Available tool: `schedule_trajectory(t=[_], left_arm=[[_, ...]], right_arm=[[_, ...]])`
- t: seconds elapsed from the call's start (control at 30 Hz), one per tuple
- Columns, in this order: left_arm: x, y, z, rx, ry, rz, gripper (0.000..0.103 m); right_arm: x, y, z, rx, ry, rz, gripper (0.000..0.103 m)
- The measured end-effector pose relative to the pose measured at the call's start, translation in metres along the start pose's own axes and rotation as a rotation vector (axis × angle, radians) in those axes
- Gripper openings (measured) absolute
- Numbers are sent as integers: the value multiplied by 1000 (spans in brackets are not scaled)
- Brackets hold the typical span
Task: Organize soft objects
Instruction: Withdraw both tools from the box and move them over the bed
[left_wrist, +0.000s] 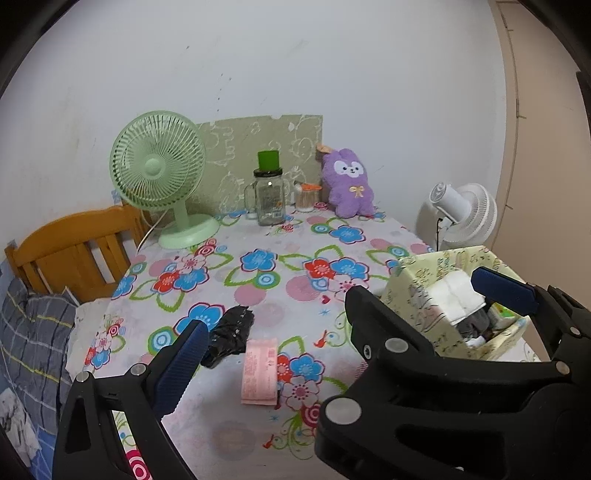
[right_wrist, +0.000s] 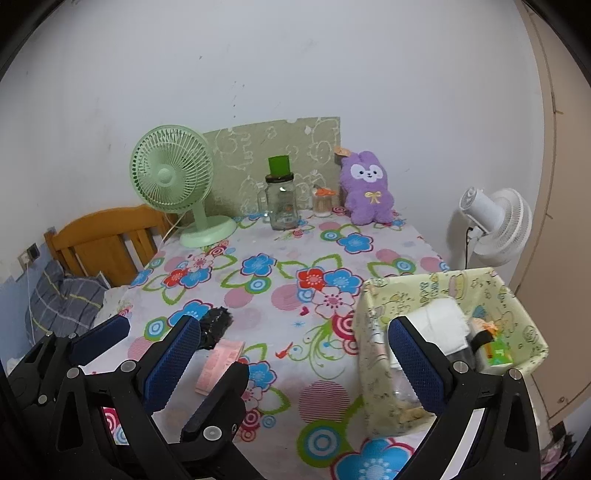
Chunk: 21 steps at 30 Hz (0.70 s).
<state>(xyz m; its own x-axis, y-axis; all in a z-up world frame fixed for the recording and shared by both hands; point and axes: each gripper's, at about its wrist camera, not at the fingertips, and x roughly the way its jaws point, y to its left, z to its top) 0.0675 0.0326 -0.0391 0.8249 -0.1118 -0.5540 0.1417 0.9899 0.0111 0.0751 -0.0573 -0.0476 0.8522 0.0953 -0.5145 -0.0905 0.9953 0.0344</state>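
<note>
Both jaws wide, empty — left gripper (left_wrist: 343, 317), right gripper (right_wrist: 295, 354). Black crumpled bag (left_wrist: 229, 334) near table's left edge: light, limp (pinch bunched middle).

At the far edge of my worktop (left_wrist: 258, 295), under its flowered cloth, a green desk fan (left_wrist: 159, 173) stands left of a glass mug jar (left_wrist: 269, 197) with a green cap. A white fan (left_wrist: 465, 214) stands off the worktop's right side. To my left I see a wooden headboard (left_wrist: 70, 251) and a grey checked pillow (left_wrist: 29, 332).
</note>
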Motion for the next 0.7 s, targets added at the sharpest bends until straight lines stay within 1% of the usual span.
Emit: schedule_trajectory(t=[0.17, 0.37, 0.5, 0.7], left_arm=[[11, 12, -5, -12, 24, 9, 100], [21, 25, -13, -20, 33, 31, 100], [31, 36, -19, -35, 60, 42, 100], [47, 51, -31, -52, 96, 36, 99]], right_arm=[[15, 10, -2, -2, 26, 16, 103], [34, 22, -8, -20, 56, 37, 103], [49, 30, -13, -25, 86, 51, 103], [68, 41, -22, -37, 120, 49, 103]])
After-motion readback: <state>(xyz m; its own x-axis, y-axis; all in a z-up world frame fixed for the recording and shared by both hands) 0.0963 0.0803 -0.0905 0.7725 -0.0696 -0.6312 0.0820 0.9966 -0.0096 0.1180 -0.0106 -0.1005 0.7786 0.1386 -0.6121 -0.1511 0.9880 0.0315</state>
